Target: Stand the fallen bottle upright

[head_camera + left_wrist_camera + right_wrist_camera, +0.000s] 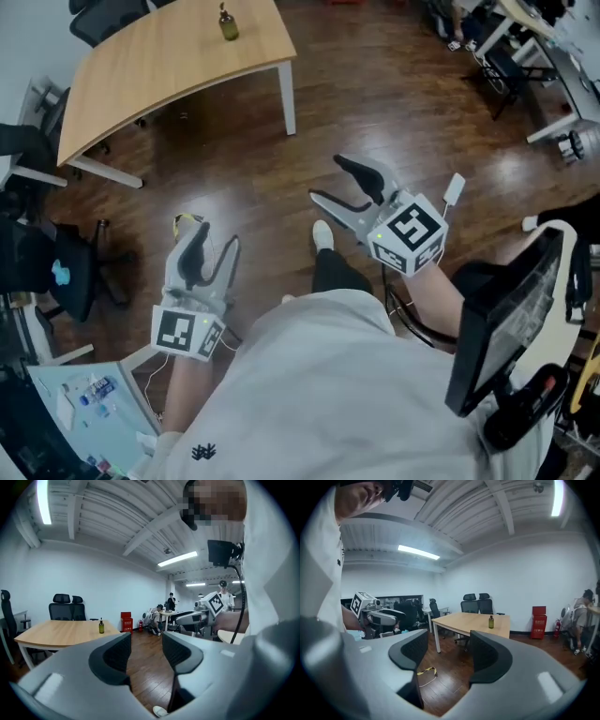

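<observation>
A small olive-green bottle (229, 23) stands upright on the far part of the light wooden table (169, 66), well away from both grippers. It also shows upright in the left gripper view as the bottle (101, 626) and in the right gripper view as the bottle (491, 621). My left gripper (212, 246) hangs over the dark wood floor, open, with nothing between its jaws (146, 651). My right gripper (330, 180) is also over the floor, open wide and holding nothing (446, 653). Both point roughly toward the table.
Black office chairs (37, 253) stand at the left and behind the table (476, 603). A yellow strip (187, 221) lies on the floor by the left gripper. A dark screen (511, 319) stands at my right. A red cabinet (539, 616) and people (171, 602) are at the back.
</observation>
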`<state>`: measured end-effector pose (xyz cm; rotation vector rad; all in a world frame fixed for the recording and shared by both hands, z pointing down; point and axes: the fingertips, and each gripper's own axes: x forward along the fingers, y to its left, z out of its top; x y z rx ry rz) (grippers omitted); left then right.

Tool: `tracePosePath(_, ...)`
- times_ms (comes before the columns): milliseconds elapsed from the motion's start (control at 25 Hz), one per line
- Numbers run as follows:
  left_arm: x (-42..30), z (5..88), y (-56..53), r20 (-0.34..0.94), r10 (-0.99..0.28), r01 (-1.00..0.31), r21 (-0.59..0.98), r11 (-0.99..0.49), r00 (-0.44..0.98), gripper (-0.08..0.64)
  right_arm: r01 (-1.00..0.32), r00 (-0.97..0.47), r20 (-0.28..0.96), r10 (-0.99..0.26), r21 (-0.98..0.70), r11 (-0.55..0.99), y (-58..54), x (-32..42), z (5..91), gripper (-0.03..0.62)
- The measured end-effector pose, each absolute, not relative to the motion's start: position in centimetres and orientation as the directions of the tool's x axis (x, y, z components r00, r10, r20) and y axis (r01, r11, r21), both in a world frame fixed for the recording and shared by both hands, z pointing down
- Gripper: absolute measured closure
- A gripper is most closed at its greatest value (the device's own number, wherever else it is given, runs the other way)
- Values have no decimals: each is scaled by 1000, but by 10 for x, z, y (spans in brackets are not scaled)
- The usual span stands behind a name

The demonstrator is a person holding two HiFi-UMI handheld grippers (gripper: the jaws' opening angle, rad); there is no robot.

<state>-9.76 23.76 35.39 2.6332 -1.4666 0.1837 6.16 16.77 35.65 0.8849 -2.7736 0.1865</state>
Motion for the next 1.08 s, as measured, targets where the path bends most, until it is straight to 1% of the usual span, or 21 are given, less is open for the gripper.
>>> tracePosePath(120, -115, 360, 278, 174, -826, -842, 50, -537, 536, 354, -611, -773, 242, -586, -40, 790, 217, 52, 352, 316)
tracePosePath(360, -136, 373, 326, 197, -816, -837, 64, -543, 544, 354, -612, -765, 258, -589, -10, 791, 272, 33, 348, 333)
tracePosePath(720, -152, 371, 337, 173, -822, -839, 75, -539, 543, 354, -605, -762, 266, -590, 30, 795, 288, 11, 340, 347)
tracePosePath(1080, -155, 376, 326, 179, -824, -842, 78, -534, 538, 354, -604, -755, 286, -591, 51, 796, 274, 9, 340, 350)
